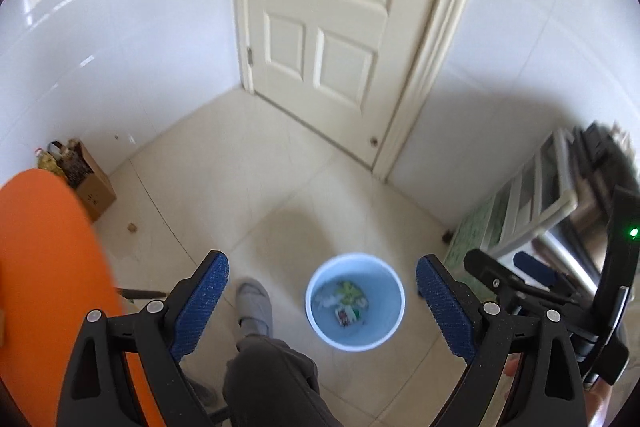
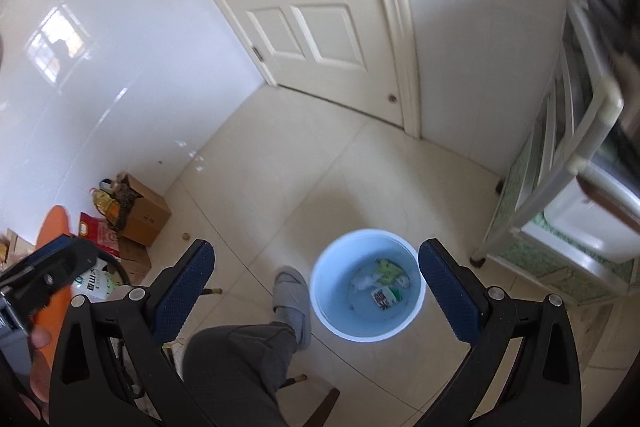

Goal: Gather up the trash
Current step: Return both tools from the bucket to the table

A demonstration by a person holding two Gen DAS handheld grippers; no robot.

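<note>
A light blue bin (image 1: 318, 319) stands on the tiled floor, with crumpled paper and printed wrappers (image 1: 347, 301) lying at its bottom. My left gripper (image 1: 322, 301) hangs well above it, open, nothing between its blue pads (image 1: 202, 307). In the right wrist view the same bin (image 2: 326, 311) holds the wrappers (image 2: 382, 285), and my right gripper (image 2: 316, 285) stands open wide and empty above it. The right gripper's body shows at the right edge of the left wrist view, the left one at the left edge of the right wrist view.
A person's grey-trousered leg and grey slipper (image 2: 292, 301) rest beside the bin. An orange round tabletop (image 1: 44, 287) is at left, cardboard boxes (image 2: 142, 215) and bags by the wall, a white door (image 1: 328, 23) ahead, a white rack (image 2: 560, 163) at right.
</note>
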